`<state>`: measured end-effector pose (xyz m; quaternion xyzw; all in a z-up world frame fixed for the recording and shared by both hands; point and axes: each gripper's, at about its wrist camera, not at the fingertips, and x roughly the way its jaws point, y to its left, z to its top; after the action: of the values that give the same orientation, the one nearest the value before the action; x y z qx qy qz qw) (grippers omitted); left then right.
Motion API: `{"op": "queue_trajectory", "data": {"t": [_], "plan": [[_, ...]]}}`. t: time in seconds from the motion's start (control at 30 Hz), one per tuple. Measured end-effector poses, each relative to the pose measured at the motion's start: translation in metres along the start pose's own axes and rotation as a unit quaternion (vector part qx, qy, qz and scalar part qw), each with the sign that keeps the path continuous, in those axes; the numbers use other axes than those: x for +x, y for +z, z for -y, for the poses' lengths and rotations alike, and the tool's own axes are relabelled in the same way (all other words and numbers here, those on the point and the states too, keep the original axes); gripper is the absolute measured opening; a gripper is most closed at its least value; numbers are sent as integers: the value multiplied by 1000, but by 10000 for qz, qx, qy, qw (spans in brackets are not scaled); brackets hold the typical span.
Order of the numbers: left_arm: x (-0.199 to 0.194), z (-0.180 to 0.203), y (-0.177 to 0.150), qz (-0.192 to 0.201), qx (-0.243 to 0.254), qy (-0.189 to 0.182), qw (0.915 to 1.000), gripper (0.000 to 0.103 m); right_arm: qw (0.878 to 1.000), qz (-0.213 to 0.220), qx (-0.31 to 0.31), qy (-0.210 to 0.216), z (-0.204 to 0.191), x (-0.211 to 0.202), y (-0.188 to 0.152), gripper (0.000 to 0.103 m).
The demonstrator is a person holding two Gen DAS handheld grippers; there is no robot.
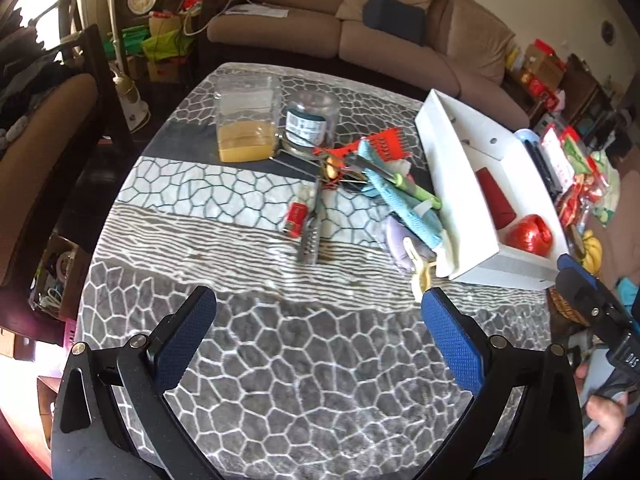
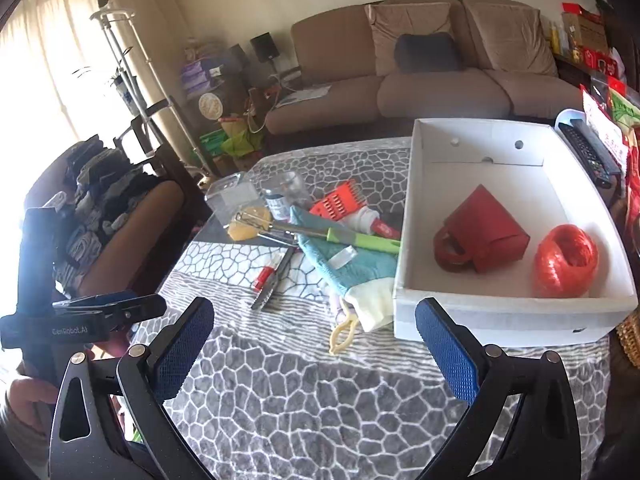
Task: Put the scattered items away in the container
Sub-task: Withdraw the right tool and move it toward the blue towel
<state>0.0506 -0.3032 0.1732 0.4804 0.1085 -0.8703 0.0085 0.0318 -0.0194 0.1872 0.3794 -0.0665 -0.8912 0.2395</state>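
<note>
left gripper [image 1: 316, 320]: jaws spread wide, nothing in them, over bare cloth | right gripper [image 2: 314, 328]: also wide open, empty | white cardboard box [image 2: 480, 320]: already got a red paper bag [image 2: 486, 236] and red twine ball [image 2: 566, 260] | clutter pile: teal cloth glove [image 2: 352, 264], green-handled whisk [image 2: 320, 232], orange grater [image 2: 338, 200] lying just left of the box

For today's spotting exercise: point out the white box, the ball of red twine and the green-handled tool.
white box [image 2: 496, 320], right wrist view, near outer wall.
ball of red twine [image 2: 566, 260], right wrist view, middle of ball.
green-handled tool [image 2: 362, 239], right wrist view, on handle.
</note>
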Motion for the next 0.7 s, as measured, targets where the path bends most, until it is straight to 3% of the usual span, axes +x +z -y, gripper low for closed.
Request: {"op": "queue_trajectory", "data": {"t": [0.1, 0.27, 0.7], "plan": [[7, -21, -5, 107, 13, 216, 9997, 103, 9999, -104, -92, 35, -17, 17, -3, 103], [30, -42, -12, 53, -31, 259, 9996, 103, 9991, -290, -299, 37, -37, 51, -10, 103], [108, -41, 3, -133, -342, -253, 9990, 103, 9920, -402, -1130, -387, -42, 135, -4, 103]]}}
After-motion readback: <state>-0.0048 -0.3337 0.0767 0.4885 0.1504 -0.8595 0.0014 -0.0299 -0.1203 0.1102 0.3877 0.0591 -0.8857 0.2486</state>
